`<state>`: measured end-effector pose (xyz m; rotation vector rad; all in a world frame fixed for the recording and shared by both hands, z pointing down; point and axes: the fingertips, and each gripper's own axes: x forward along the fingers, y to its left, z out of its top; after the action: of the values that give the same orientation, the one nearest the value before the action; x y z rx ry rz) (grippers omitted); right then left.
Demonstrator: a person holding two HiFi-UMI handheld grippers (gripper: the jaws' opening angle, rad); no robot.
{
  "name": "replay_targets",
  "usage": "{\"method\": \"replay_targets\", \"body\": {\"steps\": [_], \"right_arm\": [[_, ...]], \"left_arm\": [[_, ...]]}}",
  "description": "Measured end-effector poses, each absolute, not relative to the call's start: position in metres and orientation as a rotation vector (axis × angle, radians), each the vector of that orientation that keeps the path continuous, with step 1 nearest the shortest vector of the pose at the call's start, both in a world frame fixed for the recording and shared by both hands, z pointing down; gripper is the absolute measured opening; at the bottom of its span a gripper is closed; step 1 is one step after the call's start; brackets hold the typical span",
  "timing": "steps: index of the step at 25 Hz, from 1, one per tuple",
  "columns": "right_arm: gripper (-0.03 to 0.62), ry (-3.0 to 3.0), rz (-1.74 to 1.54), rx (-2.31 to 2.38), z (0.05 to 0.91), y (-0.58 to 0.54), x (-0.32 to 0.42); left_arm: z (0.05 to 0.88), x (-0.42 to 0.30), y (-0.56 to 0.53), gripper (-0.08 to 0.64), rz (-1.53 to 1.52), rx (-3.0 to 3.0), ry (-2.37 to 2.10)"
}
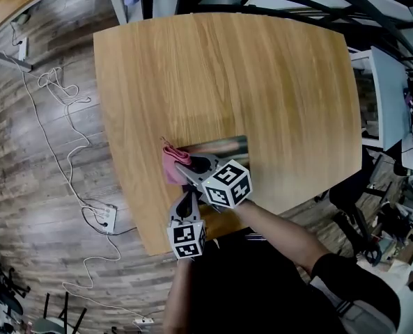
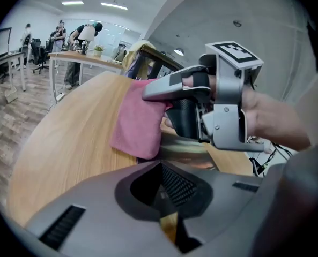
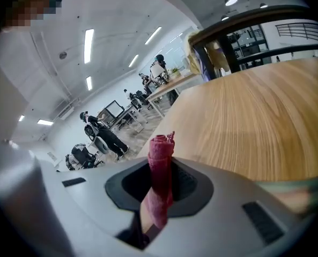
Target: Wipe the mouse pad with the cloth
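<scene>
My right gripper (image 1: 185, 164) has its fingers clamped on the pink cloth (image 3: 160, 159), which lies at the left end of the mouse pad (image 1: 223, 145) on the wooden surface (image 1: 227, 75). My left gripper (image 2: 167, 197) has its fingers closed and empty, near the pad.

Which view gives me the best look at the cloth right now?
Left gripper view: the pink cloth drapes broadside from the right tool. Right gripper view shows only the fold pinched between its jaws; head view shows a sliver beside that tool.
</scene>
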<state>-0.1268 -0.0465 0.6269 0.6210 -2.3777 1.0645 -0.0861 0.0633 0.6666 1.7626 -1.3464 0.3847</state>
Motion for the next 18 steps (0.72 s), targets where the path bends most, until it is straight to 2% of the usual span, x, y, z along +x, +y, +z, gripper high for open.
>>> {"method": "replay_targets", "body": {"steps": [10, 18], "right_arm": [[0.071, -2.203, 0.961, 0.648, 0.681, -0.057, -0.115], [0.072, -2.185, 0.876, 0.641, 0.686, -0.058, -0.110]], "left_arm": [[0.692, -0.081, 0.062, 0.023, 0.502, 1.727, -1.269], [0.689, -0.084, 0.058, 0.023, 0.474, 1.694, -1.273]]}}
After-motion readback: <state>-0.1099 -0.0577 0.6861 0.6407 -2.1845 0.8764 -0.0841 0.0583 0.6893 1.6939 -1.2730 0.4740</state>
